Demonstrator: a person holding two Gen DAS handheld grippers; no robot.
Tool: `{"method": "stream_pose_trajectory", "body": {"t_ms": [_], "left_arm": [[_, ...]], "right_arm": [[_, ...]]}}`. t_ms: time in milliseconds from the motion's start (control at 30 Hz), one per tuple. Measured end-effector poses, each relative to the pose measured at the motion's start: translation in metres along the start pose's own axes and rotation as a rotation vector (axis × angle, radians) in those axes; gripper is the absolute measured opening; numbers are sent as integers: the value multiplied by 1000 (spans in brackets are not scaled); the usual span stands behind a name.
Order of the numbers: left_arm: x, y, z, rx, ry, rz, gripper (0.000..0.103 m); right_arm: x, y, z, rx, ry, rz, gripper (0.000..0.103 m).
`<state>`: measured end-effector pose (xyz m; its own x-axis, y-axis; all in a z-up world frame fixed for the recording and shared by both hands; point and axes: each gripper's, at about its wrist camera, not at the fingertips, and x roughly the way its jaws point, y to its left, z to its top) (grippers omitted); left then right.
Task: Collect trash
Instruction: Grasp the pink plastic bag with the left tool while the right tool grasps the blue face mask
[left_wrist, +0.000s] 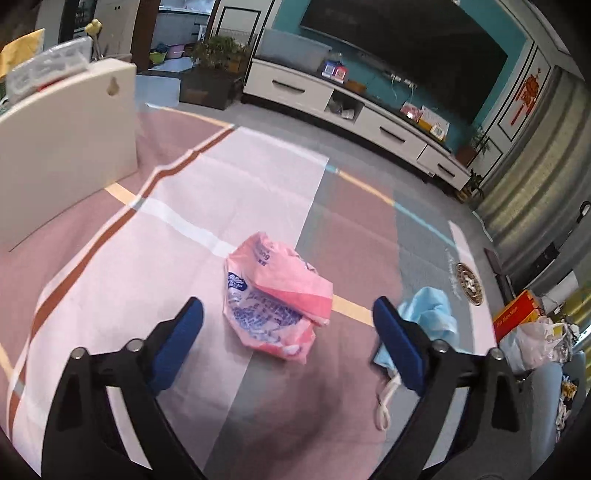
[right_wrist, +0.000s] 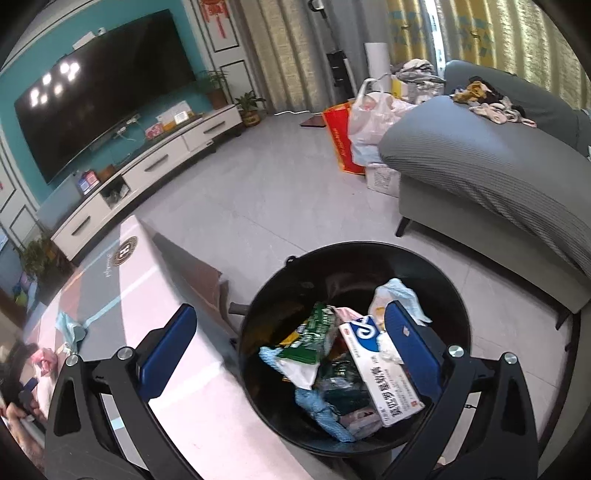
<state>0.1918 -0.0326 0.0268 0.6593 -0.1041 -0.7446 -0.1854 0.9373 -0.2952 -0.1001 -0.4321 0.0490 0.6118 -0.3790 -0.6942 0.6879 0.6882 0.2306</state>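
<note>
A: Trash check? Bin (right_wrist: 354, 343) beside the table (right_wrist: 192, 398) is already half full.

B: Pink wrapper (left_wrist: 277, 295) and blue mask (left_wrist: 432, 314) left on the table. Left gripper (left_wrist: 288, 325) and right gripper (right_wrist: 291, 332) both spread wide, empty.

Each black claw (left_wrist: 288, 314) (right_wrist: 290, 321) has blue pads, silver screws.
</note>
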Motion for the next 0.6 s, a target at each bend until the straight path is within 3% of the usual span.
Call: {"method": "stream_pose_trajectory", "body": {"t_ms": [100,233,367,500,600], "left_arm": [[13,2,-3,-1,28,-12,60],[9,9,-10,26,8,-36,48],[-21,23,-15,23,-4,-52,48],[-61,47,-20,7,-16,-50,48],[-93,68,-29,35,-31,-5,48]], "right_arm": [[1,10,-2,-27,-7,11,100],[2,25,-4,-70,-6,31,100],[2,43,-7,-98,-4,75,100],[4,79,-10,-133,20,208,100],[9,120,-12,-206,57,280,100]]}}
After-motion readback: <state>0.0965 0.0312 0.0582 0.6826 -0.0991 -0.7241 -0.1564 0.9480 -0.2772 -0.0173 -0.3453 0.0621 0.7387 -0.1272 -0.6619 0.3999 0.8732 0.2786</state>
